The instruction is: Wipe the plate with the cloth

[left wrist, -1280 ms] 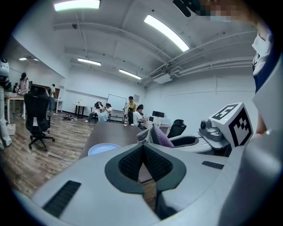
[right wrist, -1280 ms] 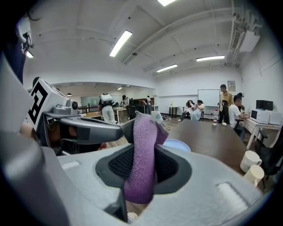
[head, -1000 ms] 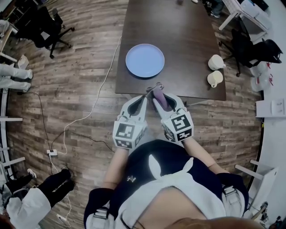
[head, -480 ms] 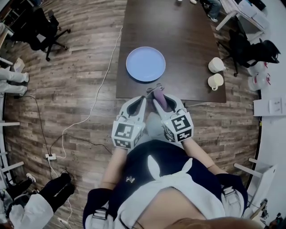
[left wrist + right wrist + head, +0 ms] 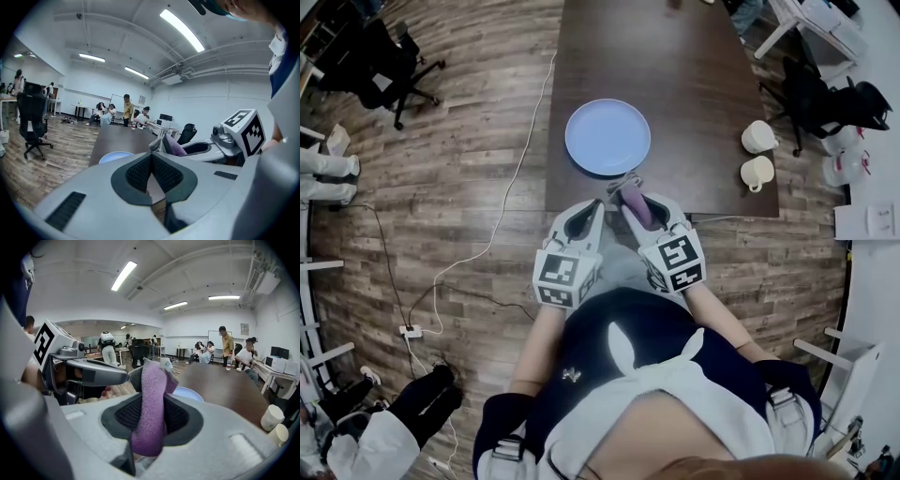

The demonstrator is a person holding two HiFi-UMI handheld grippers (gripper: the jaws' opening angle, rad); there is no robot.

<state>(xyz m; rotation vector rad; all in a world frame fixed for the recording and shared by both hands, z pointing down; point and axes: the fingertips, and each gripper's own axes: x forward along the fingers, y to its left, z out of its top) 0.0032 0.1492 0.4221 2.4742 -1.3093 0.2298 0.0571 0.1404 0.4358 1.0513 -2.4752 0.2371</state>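
Note:
A pale blue plate lies near the front edge of the dark brown table. My right gripper is shut on a folded purple and grey cloth, which stands up between its pads. It hovers over the table's front edge, just short of the plate. My left gripper sits close beside it on the left, its pads pressed together with nothing between them. From the left gripper view the plate shows ahead and the cloth to the right.
Two cream cups stand at the table's right edge. A white cable runs over the wooden floor at left. Office chairs stand on both sides. People sit at the far end of the room.
Both grippers have advanced together toward the plate and now reach further over the table's front edge. The cloth stays in the right gripper's hold; the left stays shut.

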